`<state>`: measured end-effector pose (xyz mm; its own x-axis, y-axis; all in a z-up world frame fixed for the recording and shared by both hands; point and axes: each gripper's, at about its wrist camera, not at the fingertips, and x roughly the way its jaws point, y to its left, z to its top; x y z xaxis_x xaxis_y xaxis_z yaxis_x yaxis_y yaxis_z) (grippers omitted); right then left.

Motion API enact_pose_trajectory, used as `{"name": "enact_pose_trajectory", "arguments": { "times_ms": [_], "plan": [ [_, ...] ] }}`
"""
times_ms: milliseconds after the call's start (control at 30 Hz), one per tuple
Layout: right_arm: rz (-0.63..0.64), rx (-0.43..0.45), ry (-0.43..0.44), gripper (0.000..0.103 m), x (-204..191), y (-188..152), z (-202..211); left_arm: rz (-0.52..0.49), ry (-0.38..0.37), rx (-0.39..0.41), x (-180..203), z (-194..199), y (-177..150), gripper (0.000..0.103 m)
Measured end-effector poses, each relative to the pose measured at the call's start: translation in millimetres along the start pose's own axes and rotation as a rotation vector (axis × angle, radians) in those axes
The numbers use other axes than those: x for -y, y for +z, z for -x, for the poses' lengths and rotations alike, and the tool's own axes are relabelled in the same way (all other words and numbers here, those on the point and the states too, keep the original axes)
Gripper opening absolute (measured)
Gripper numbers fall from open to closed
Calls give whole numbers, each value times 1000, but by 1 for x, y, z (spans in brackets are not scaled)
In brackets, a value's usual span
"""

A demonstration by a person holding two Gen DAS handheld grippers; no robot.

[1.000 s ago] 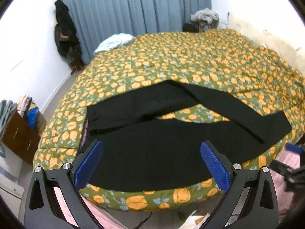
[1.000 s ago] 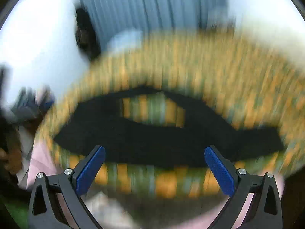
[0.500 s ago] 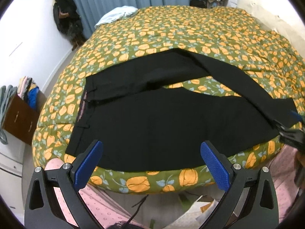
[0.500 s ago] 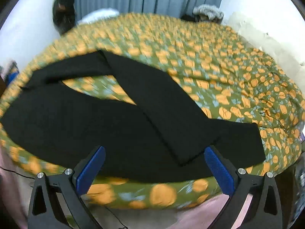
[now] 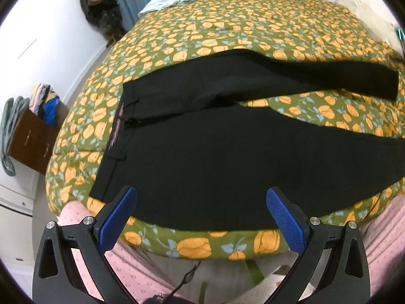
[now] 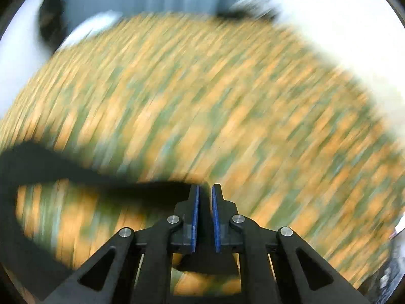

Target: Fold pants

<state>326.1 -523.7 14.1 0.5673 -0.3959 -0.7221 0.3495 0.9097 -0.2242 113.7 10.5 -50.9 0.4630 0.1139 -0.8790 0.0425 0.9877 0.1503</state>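
Pants (image 5: 227, 157) lie lengthwise across the bed (image 5: 253, 25); left gripper (image 5: 201, 217) released above the near edge; right gripper (image 6: 203, 202) closing, cloth between unclear.

No legible writing in either view

The pink-striped strip inside the waistband (image 5: 115, 129) of the black pants (image 5: 227, 157) carried marks too small to read (possibly only a woven pattern), and the right wrist view was smeared by motion blur, so nothing on the floral bedspread (image 5: 253, 25) could be read either.
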Motion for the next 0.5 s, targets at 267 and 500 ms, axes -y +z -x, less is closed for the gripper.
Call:
{"name": "enact_pose_trajectory", "arguments": {
  "times_ms": [267,500],
  "plan": [
    [-72,69,163,94,-23,28,-1,35,-16,-59,2,-30,7,102],
    [132,-209,979,94,-273,-102,-6,18,-27,-83,21,-41,18,102]
  ]
}}
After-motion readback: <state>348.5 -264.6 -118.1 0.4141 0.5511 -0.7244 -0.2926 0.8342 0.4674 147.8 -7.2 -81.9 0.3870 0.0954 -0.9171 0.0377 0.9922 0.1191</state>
